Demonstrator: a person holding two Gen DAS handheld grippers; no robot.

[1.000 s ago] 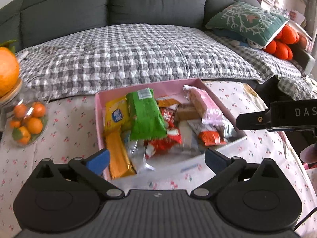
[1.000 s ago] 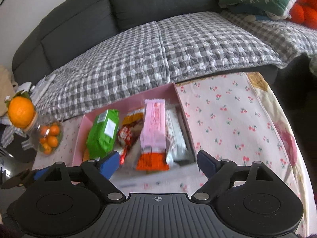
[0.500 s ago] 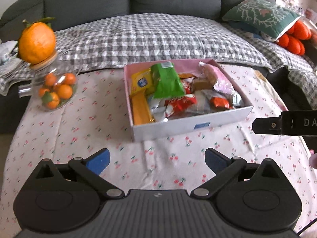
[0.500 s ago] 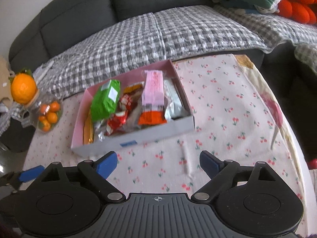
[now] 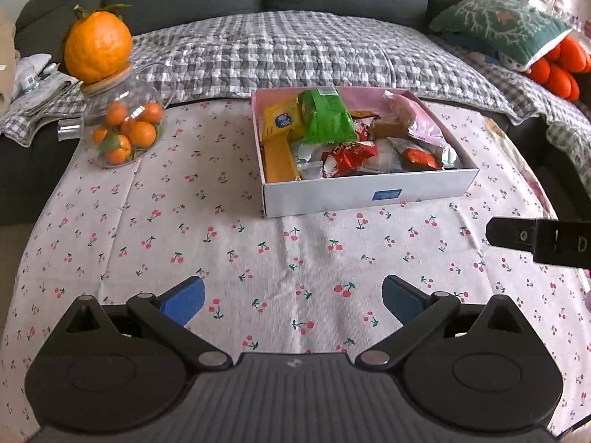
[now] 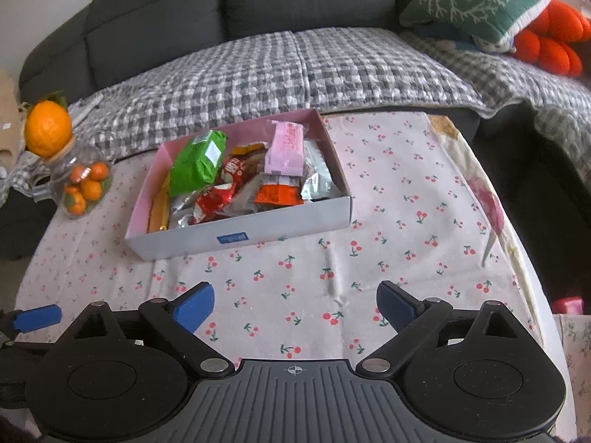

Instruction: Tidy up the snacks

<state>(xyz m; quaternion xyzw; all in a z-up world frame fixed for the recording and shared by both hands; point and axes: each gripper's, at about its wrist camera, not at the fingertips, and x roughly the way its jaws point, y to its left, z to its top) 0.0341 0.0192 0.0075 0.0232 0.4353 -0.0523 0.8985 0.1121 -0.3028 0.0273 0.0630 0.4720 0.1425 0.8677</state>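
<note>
Snacks: one white cardboard box with pink lining [image 5: 364,193], at 12 o'clock on cherry-print tablecloth [image 5: 221,243], well apart from both claws. Inside, counted: one green packet [image 5: 325,118], one yellow packet [image 5: 280,120], one pink wrapper [image 6: 286,146], one orange-ended wrapper [image 6: 277,193]; red and silver wrappers jumbled, count unclear. One glass jar of small oranges [image 5: 123,125] at 10 o'clock, one large orange [image 5: 98,46] on lid. Left gripper [image 5: 293,301]: spread wide, nothing between blue pads. Right gripper [image 6: 295,306]: jaws opening, wide, nothing between.
</note>
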